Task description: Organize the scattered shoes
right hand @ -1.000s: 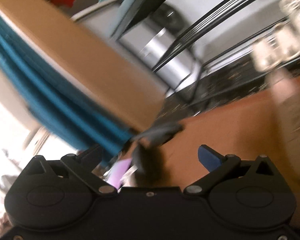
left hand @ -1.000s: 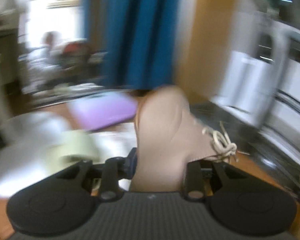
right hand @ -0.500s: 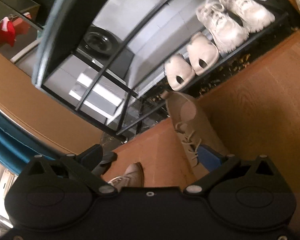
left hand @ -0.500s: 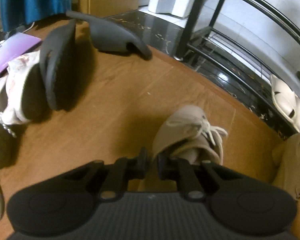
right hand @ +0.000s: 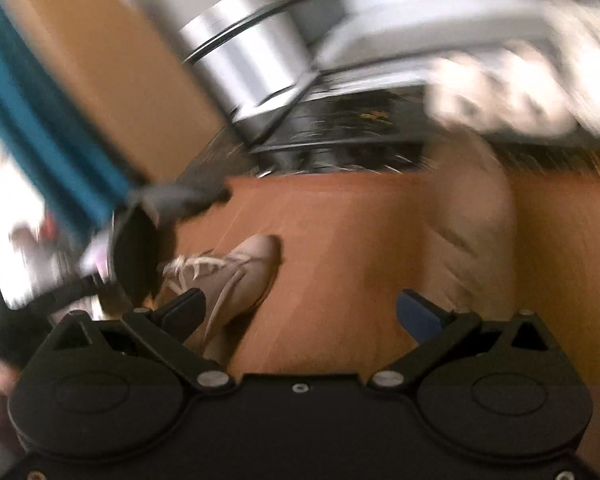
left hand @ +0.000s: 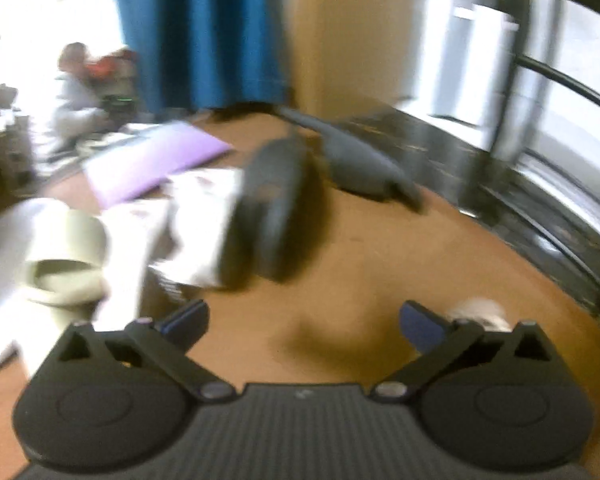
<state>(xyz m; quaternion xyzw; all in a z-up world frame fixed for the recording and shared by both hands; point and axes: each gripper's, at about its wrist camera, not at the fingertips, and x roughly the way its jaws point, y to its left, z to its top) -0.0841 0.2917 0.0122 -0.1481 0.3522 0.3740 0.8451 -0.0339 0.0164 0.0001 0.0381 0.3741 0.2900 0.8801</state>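
Both views are motion-blurred. My left gripper (left hand: 302, 322) is open and empty above the wooden floor (left hand: 364, 264). Ahead of it lie two dark grey slippers, one on its side (left hand: 276, 208) and one flat (left hand: 360, 164), a white patterned shoe (left hand: 198, 216) and a pale green slipper (left hand: 66, 256). My right gripper (right hand: 300, 312) is open and empty. A beige lace-up shoe (right hand: 236, 276) stands on the floor by its left finger. A second beige shoe (right hand: 474, 216) lies ahead to the right. The dark slippers (right hand: 140, 248) show at left.
A black metal shoe rack (left hand: 548, 128) runs along the right, with white shoes (right hand: 500, 96) on its low shelf. A purple mat (left hand: 152, 160), a blue curtain (left hand: 204, 36) and a tan panel (left hand: 348, 28) stand behind. A person sits far off (left hand: 80, 80).
My left gripper has opened and let go of the beige lace-up shoe, which now stands on the floor, then swung up toward the slippers. My right gripper has swung down toward the floor.
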